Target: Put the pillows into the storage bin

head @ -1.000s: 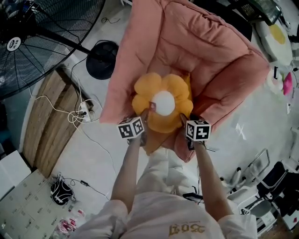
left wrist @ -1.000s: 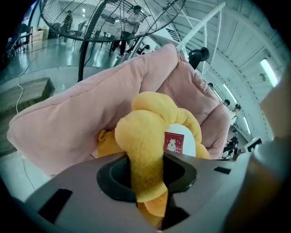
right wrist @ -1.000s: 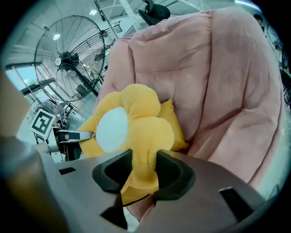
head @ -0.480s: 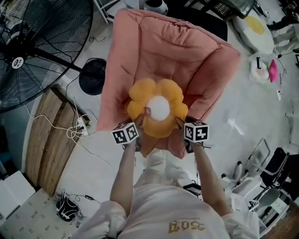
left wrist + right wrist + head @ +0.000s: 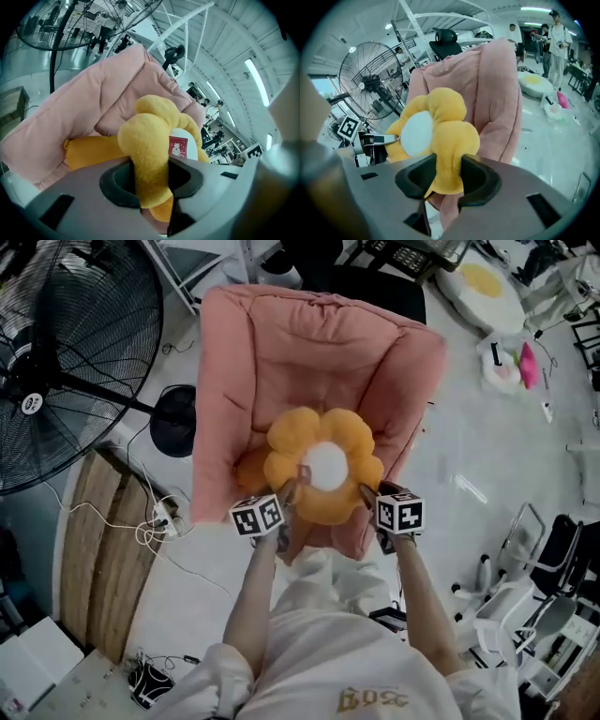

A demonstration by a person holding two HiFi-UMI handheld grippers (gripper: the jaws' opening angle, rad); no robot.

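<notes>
Head view: The left gripper (image 5: 291, 488) and the right gripper (image 5: 367, 493) are held out in front of the person, each gripping one lower edge of the yellow flower pillow (image 5: 314, 442). The pillow lies between the two grippers and just beyond their tips, white centre facing up. Behind and below it is the pink padded cushion (image 5: 300, 343), raised sides up, on the floor. A large fan (image 5: 56, 362) stands well off to the left gripper's outer side.

Left gripper view: The left gripper (image 5: 150, 177) is clamped on a petal of the flower pillow (image 5: 147, 136), which bulges out above the jaws. A red tag (image 5: 177, 146) shows on the white centre, just to the right of the jaws. An orange pillow part (image 5: 91, 151) lies to their left, against the pink padded cushion (image 5: 93, 93) beyond; whether it belongs to the flower I cannot tell.

Right gripper view: The right gripper (image 5: 449, 176) is clamped on another petal of the flower pillow (image 5: 443, 124), with the white centre up and to the left of the jaws. The pink padded cushion (image 5: 497, 89) stands directly behind.
</notes>
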